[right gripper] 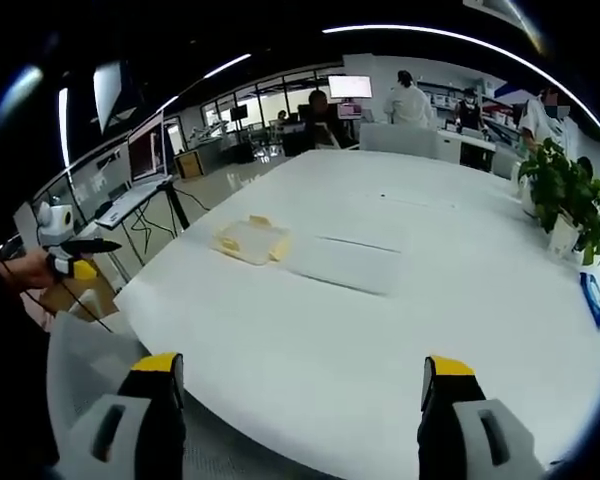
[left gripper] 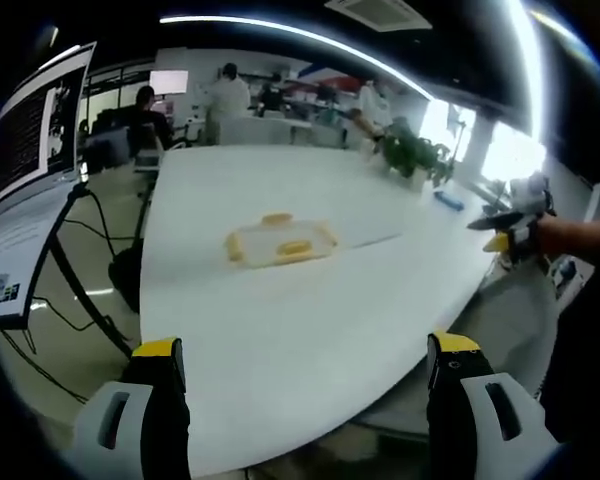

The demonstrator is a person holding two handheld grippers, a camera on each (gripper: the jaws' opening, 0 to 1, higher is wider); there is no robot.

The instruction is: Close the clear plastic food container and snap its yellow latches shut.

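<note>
While people work at desks in the far office, we see a broad white bench [left gripper: 280, 330] spread across both views. On it, in the left gripper view, lies the clear plastic food container [left gripper: 280, 243], well out from the near edge, lid seated on top, with yellow latches [left gripper: 296, 247] showing on its sides; whether they are snapped down we cannot tell. In the right gripper view the container [right gripper: 250, 239] lies toward the bench's left part, beside a flat clear sheet [right gripper: 345, 262]. A potted plant [right gripper: 565, 195] stands near the far right edge, a small blue object [right gripper: 594, 298] close by it. We hold the left tool [left gripper: 305, 365] released, jaws wide apart above the near edge, empty. The right tool [right gripper: 300, 375] is likewise released and empty, well short of the container.
</note>
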